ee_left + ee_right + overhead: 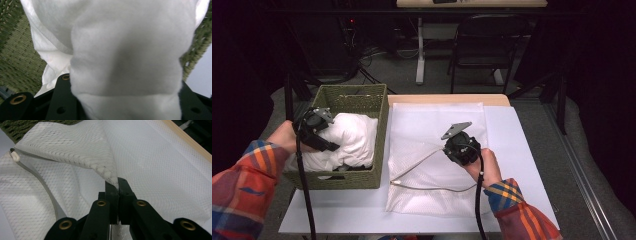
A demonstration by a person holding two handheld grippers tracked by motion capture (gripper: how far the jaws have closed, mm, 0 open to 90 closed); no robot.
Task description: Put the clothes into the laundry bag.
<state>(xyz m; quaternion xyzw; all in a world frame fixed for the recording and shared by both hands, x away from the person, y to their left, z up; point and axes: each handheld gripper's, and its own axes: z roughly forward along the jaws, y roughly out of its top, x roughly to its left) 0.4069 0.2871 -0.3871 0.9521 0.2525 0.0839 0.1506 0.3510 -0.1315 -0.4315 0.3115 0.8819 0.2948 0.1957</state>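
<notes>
Left tongs (329,135) were clamped on a white cloth (125,62) above the basket (357,97); right tongs (117,185) were pinched together on the mesh bag's (155,160) edge.

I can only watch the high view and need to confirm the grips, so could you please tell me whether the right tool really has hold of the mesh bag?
Observer: Yes, the right tool is shut on a raised edge of the mesh bag, lifting that layer off the one beneath.
Operator: Thank you. Does the left tool hold anything?
Observer: A thick fold of the white cloth sits between the jaws of the left tool.
Operator: Where is the zipper pull?
Observer: The zipper pull lies at the end of the raised edge, far from the grip.
</notes>
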